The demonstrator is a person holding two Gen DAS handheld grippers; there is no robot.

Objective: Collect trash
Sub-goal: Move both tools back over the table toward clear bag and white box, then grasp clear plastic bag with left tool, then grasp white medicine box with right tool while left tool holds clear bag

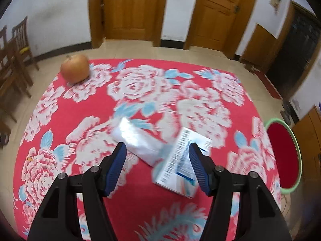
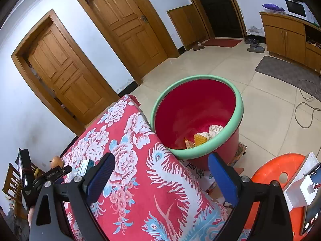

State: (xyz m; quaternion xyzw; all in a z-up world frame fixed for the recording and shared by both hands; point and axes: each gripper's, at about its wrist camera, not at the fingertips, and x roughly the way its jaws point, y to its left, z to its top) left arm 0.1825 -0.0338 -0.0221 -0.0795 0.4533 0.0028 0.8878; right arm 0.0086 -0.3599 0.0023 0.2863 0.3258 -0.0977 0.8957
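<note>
My left gripper point(image 1: 157, 146) is open and hangs over the red floral tablecloth point(image 1: 140, 190). A white and blue carton with a barcode point(image 1: 180, 164) lies under it, close to the right pad. Beside the carton, between the fingertips, rests a clear plastic packet point(image 1: 138, 140). Neither pad presses on them. My right gripper point(image 2: 160, 166) is open with nothing in it, over the table's edge. Just beyond stands the red bucket with a green rim point(image 2: 200, 151), with crumpled paper and orange scraps point(image 2: 206, 134) at its bottom. The same bucket's rim point(image 1: 299, 154) shows off the table's right side.
A round orange-brown fruit point(image 1: 75, 68) sits at the table's far left corner. Wooden chairs point(image 1: 14, 56) stand to the left. An orange plastic stool point(image 2: 280, 172) with a phone point(image 2: 313, 200) stands right of the bucket. Cables point(image 2: 307, 108) lie on the tiled floor.
</note>
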